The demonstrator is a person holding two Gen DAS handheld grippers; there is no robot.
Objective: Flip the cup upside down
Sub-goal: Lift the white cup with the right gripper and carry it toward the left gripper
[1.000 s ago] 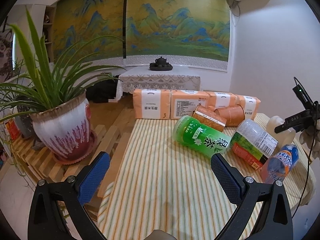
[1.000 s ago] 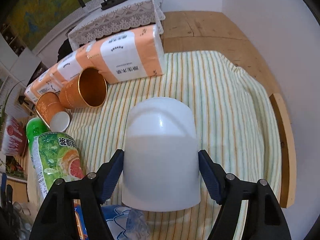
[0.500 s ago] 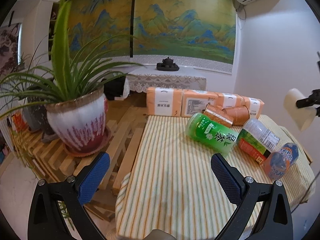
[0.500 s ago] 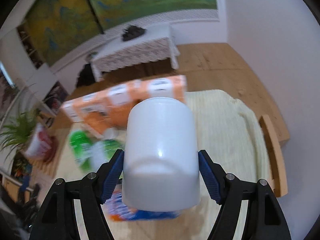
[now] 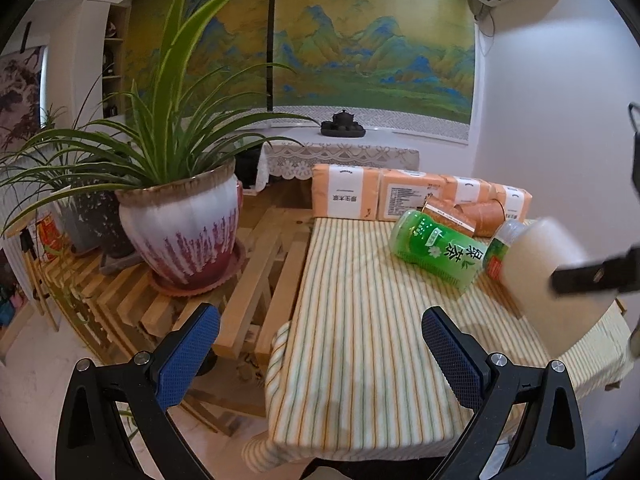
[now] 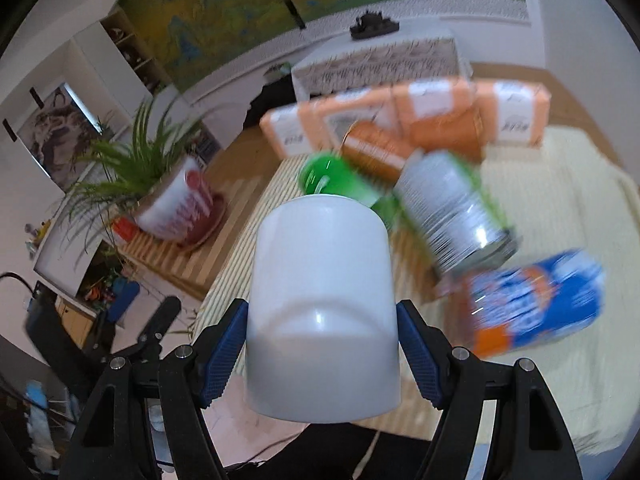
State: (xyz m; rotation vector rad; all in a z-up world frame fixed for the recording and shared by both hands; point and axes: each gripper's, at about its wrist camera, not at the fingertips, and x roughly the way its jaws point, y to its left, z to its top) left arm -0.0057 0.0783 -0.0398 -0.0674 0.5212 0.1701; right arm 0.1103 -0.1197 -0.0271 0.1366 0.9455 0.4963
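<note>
Right gripper (image 6: 322, 354) fingers clamped on white cup (image 6: 322, 308), held tilted above counter (image 5: 360, 320) right edge; left gripper (image 5: 320, 354) fingers spread, holding nothing.

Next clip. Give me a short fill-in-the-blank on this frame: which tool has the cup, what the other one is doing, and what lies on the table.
1. The white cup is clamped in the ____ tool.
2. The left tool is open and holds ____.
3. The green bottle lies on its ____ on the striped cloth.
4. The potted plant stands on a ____ rack beside the table.

Missing words: right; nothing; side; wooden
</note>
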